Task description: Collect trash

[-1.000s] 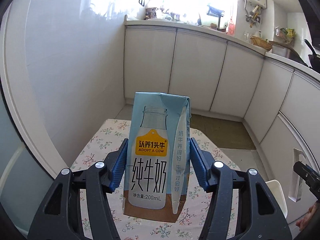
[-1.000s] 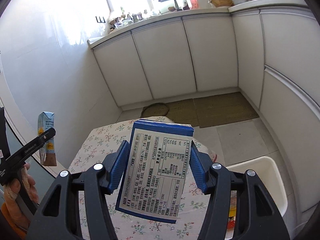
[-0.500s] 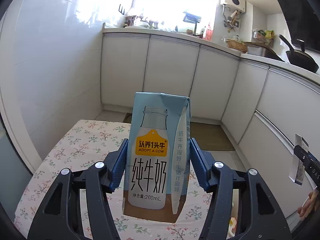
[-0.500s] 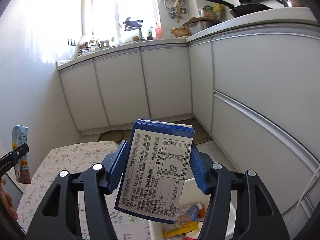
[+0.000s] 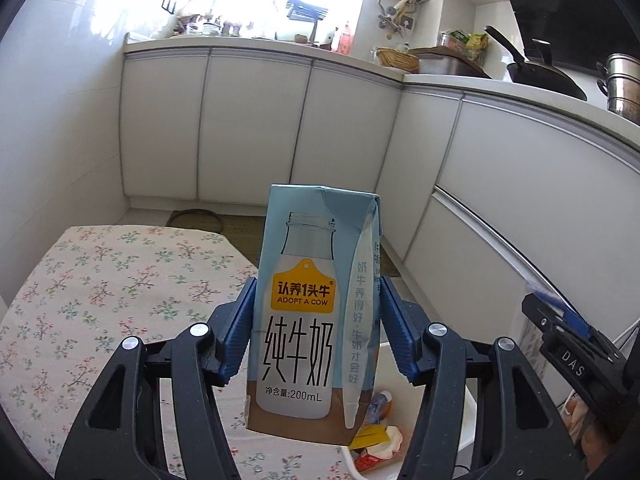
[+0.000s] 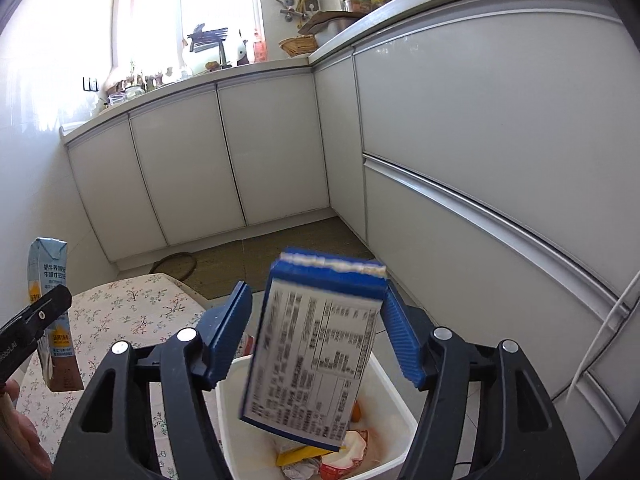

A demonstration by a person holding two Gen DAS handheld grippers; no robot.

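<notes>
My left gripper [image 5: 318, 284] is shut on a pale blue milk carton [image 5: 308, 312], held upright over the table's right edge; the right wrist view shows this carton [image 6: 48, 280] at the far left. My right gripper [image 6: 314, 292] hangs above a white bin [image 6: 400, 396], its jaws opening. A blue carton [image 6: 316, 344] with a printed label sits between them, tilted and blurred, with a gap showing at the left pad. The same bin [image 5: 470, 412] appears low and right of the milk carton in the left wrist view.
A table with a floral cloth [image 5: 100, 280] lies left of the bin. Wrappers and a yellow scrap [image 6: 296, 456] lie inside the bin. White cabinets [image 6: 480, 128] run along the back and right. A brown mat [image 6: 280, 252] covers the floor beyond.
Both views swung right, bringing the bin under the grippers. The right jaws widened and the blue carton tilted and slipped lower. The left grip on the milk carton is unchanged.
</notes>
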